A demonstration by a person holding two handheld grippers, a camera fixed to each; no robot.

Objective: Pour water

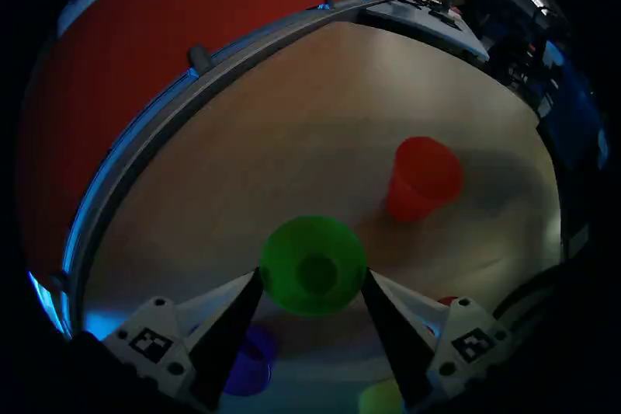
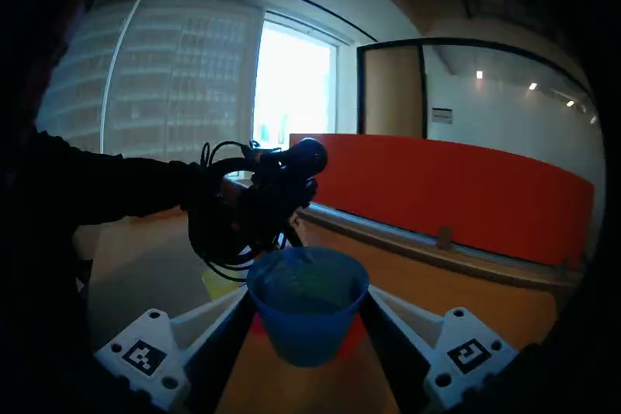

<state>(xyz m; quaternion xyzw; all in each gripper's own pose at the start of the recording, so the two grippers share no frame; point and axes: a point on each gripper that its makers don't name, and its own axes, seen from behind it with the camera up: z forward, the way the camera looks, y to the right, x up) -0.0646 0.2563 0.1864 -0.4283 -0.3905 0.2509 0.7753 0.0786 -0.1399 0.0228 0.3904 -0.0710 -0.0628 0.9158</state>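
Two cups gripped, pour not yet begun

Your left tongs pinch the green cup above the surface, near the red cup. Your right tongs clamp the blue cup upright, probably to keep water in, though the dim view hardly shows any.
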